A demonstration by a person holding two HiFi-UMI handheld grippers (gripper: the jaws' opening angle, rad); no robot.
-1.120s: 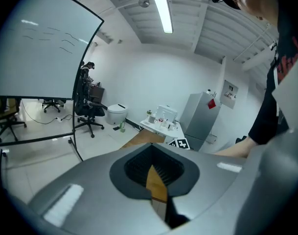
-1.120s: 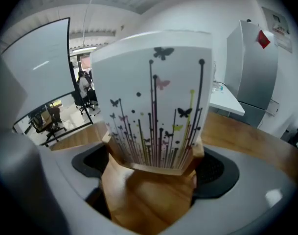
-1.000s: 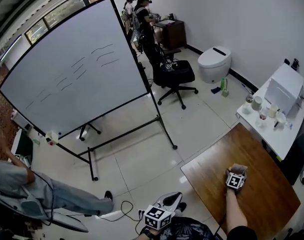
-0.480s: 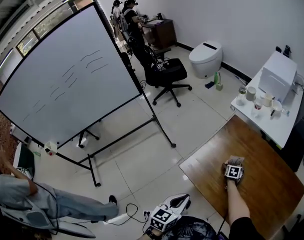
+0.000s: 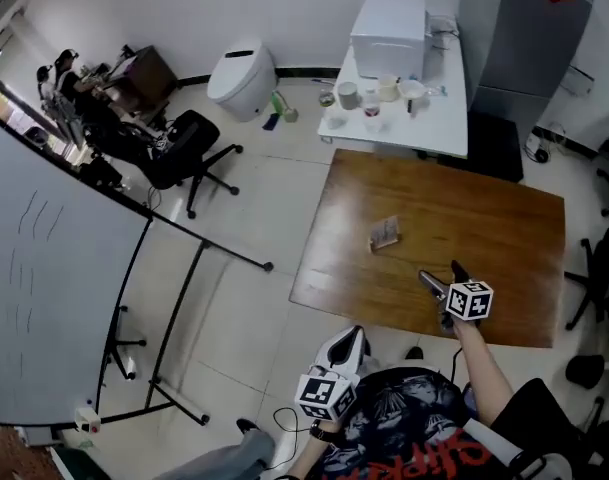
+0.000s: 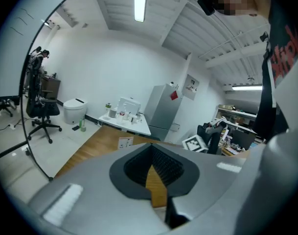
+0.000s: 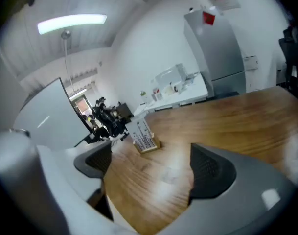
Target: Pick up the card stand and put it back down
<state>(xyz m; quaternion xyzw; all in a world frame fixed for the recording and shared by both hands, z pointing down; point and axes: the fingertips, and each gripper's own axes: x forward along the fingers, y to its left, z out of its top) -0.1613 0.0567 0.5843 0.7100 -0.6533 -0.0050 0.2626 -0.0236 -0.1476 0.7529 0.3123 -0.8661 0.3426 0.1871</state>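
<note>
The card stand (image 5: 385, 233), a small wooden base with a printed card in it, stands alone near the middle of the brown wooden table (image 5: 504, 218). In the right gripper view the card stand (image 7: 145, 137) sits upright ahead and left of the jaws. My right gripper (image 5: 439, 280) hovers over the table's near edge, well short of the stand, open with only bare wood between its fingers. My left gripper (image 5: 346, 348) is held close to my body, off the table's near-left corner, shut and empty. From the left gripper view the card stand (image 6: 125, 142) is far ahead.
A white side table (image 5: 444, 118) with a white box (image 5: 388, 23) and several cups adjoins the table's far edge. A grey cabinet (image 5: 524, 28) is at the far right. A toilet (image 5: 240, 68), an office chair (image 5: 189, 143) and a whiteboard (image 5: 44, 298) are on the left.
The head view has swung from the whiteboard to the table. My right gripper, earlier right at the card stand, has drawn back toward me and the stand now stands apart.
</note>
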